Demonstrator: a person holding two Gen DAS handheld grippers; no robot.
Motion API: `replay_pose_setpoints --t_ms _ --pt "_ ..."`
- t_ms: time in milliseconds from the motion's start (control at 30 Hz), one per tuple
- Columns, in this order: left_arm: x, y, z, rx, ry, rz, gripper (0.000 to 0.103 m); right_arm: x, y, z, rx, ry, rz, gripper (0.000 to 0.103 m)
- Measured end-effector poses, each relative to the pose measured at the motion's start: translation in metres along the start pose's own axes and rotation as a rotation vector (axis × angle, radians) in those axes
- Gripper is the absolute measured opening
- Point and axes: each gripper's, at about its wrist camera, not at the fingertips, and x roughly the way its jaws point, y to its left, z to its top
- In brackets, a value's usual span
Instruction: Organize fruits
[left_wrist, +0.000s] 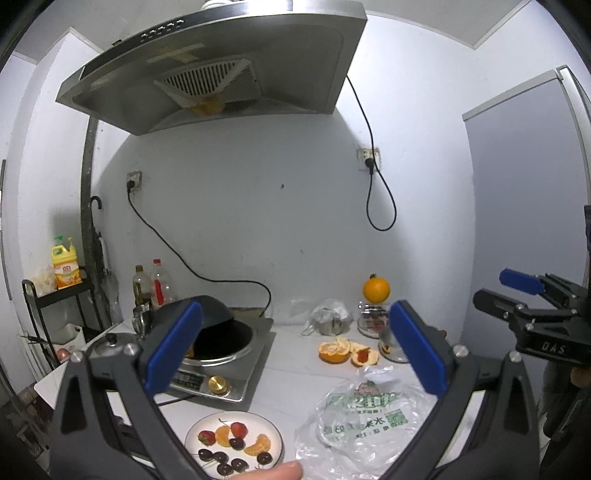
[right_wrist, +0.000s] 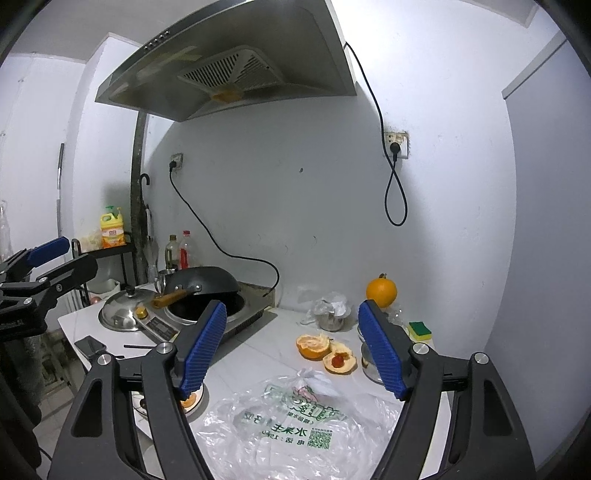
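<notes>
Hovering wide open and empty: left gripper (left_wrist: 291, 347) and right gripper (right_wrist: 295, 347). Fruit plate (left_wrist: 275, 434) directly below left gripper, nearer than right; peeled orange (right_wrist: 313, 346) ahead of right.

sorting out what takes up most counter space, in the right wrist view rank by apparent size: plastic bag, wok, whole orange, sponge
1. plastic bag, largest, though it lies nearest the camera, which inflates it
2. wok
3. whole orange
4. sponge, smallest

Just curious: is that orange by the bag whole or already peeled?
Peeled open: the orange lies on the counter with its peel spread beside it.
</notes>
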Motion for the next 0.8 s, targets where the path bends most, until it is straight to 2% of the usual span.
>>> replay_pose_setpoints --t_ms 800 --pt "0.017 -0.005 -0.006 -0.004 0.027 0.006 0.102 0.008 -0.005 -0.006 0.012 0.015 0.001 0.077"
